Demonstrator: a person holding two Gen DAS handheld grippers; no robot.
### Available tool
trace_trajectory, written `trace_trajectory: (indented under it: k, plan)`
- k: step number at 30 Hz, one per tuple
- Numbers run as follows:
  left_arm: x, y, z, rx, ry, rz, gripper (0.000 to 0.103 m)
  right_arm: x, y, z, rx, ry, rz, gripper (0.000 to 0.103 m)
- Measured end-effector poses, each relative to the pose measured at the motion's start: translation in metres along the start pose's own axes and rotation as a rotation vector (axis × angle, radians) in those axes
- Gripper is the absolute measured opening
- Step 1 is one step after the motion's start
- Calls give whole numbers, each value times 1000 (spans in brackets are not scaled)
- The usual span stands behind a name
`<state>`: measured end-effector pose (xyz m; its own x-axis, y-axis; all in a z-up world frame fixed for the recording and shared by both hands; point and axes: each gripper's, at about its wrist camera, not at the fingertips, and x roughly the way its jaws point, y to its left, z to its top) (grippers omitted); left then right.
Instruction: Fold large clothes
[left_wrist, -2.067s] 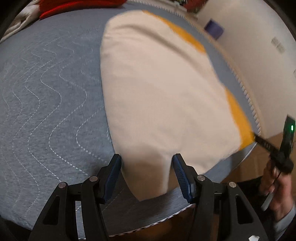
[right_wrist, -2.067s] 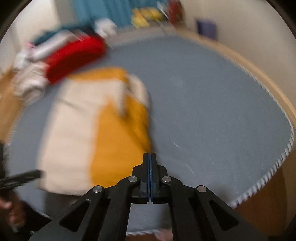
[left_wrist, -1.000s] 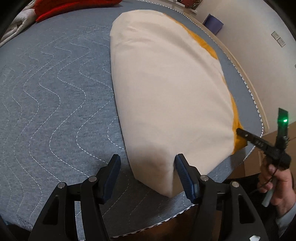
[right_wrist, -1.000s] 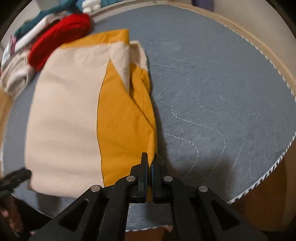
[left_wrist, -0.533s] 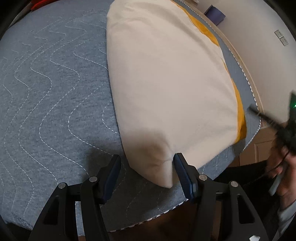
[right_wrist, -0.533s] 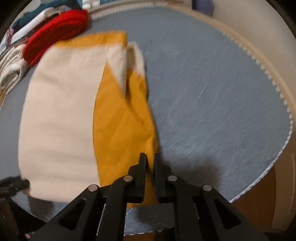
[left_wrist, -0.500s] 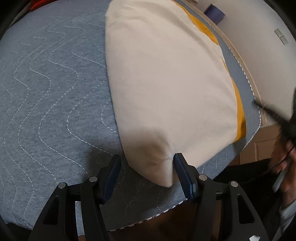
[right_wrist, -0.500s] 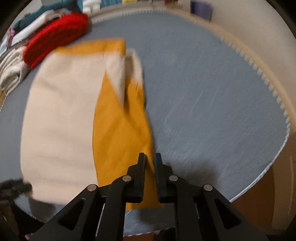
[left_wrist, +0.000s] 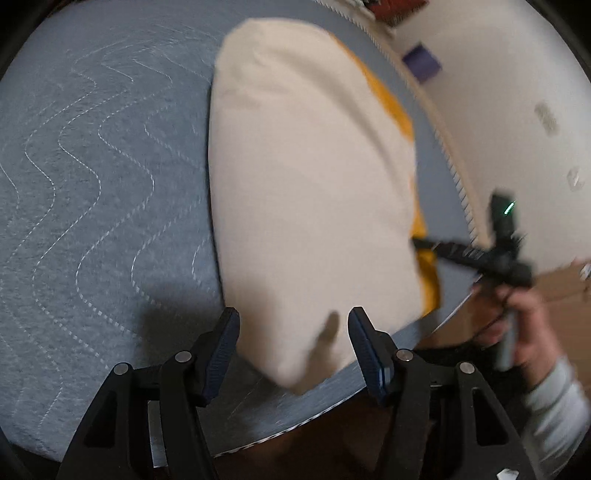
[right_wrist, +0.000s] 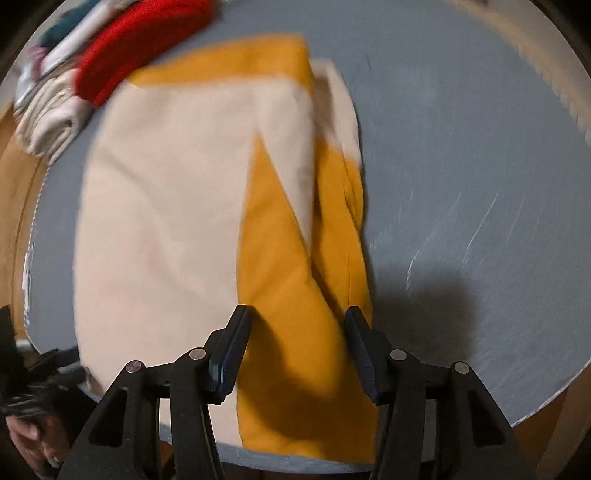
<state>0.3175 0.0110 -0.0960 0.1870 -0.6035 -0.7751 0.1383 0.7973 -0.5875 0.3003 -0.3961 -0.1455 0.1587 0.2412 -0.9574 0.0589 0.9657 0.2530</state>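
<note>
**Both tongs released over the folded garment**

Cream-and-mustard garment (right_wrist: 177, 206) lies folded flat on the grey quilted table (left_wrist: 92, 184), near its front edge. Left gripper (left_wrist: 291, 332) released – the garment's cream corner sits between its jaws, unpinched. Right gripper (right_wrist: 295, 332) jaws opening, mustard panel below between them – not clamped. Red cloth (right_wrist: 140, 40) at the table's far-left edge.

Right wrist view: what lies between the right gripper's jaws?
The mustard-yellow near edge of the folded cream and yellow garment lies flat on the grey quilted surface between the opening jaws of the right gripper, unpinched, in the right wrist view.
</note>
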Motion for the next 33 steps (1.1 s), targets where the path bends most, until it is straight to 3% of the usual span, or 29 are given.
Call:
trace_trajectory:
  k: [5, 10, 17, 20, 23, 24, 25, 28, 33]
  plan:
    - [16, 30, 32, -92, 9, -20, 60, 9, -15, 5, 65, 11, 66, 56]
    - [48, 62, 64, -233, 5, -144, 76, 11, -14, 7, 58, 7, 76, 56]
    - [74, 71, 89, -254, -27, -248, 80, 9, -23, 3, 57, -2, 85, 55]
    - [78, 68, 98, -246, -58, -263, 81, 9, -19, 2, 51, -3, 89, 48]
    - [77, 63, 107, -221, -83, -235, 72, 6, -8, 0, 32, -14, 97, 22]
    - [73, 62, 110, -206, -91, -218, 63, 5, -5, 0, 20, -22, 86, 15]
    - [70, 57, 112, -196, -103, -210, 54, 4, -3, 0, 14, -27, 81, 13]
    - [52, 44, 123, -165, -140, -212, 39, 0, 3, 4, 25, -60, 97, 8]
    - [17, 49, 148, -144, -191, -164, 38, 1, 28, 21, 26, -96, 111, 7]
